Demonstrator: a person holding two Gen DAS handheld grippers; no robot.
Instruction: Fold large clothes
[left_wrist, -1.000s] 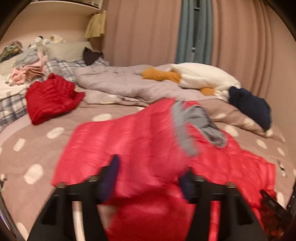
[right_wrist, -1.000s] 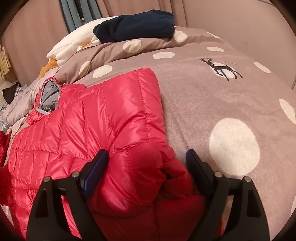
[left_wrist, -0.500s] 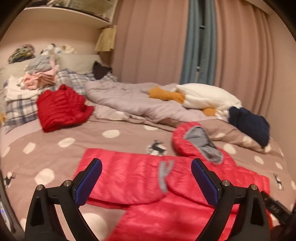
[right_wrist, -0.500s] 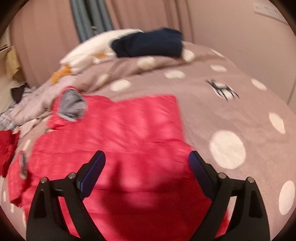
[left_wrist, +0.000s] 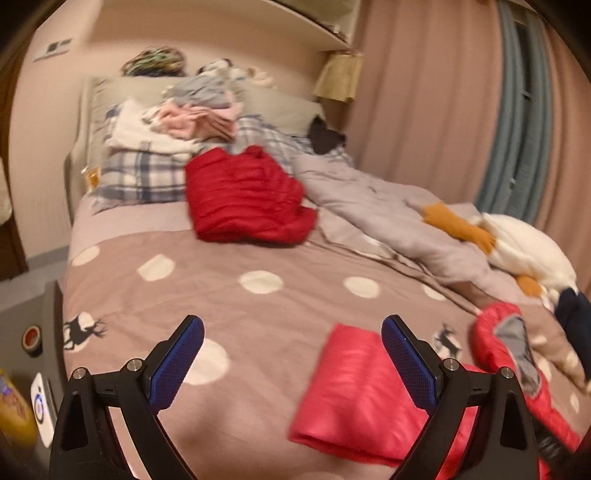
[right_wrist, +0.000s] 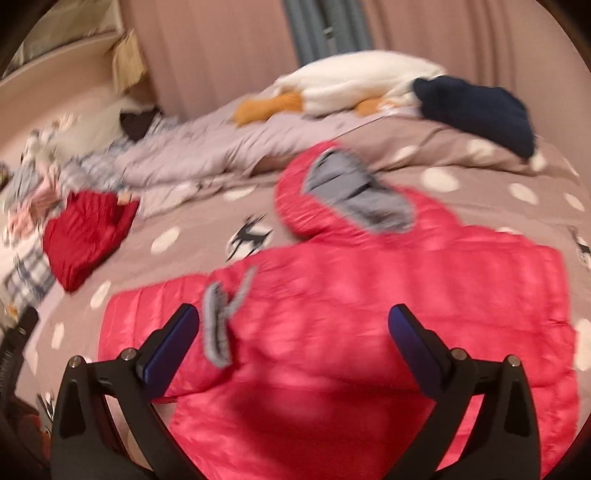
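Bedroom with pink curtains; a bed under a taupe duvet with white dots (left_wrist: 258, 306) fills both views.

Left wrist view: the left gripper (left_wrist: 291, 349) hangs over bare duvet, jaws wide apart, nothing between them. The bright pink hooded puffer jacket (left_wrist: 354, 391) lies flat at lower right, partly behind the right-hand finger. A folded dark red quilted garment (left_wrist: 247, 195) sits at upper centre.

Right wrist view: the right gripper (right_wrist: 293, 338) is above the jacket (right_wrist: 369, 295); its jaws, just opening, stand wide and clear of the fabric. Hood at upper centre.
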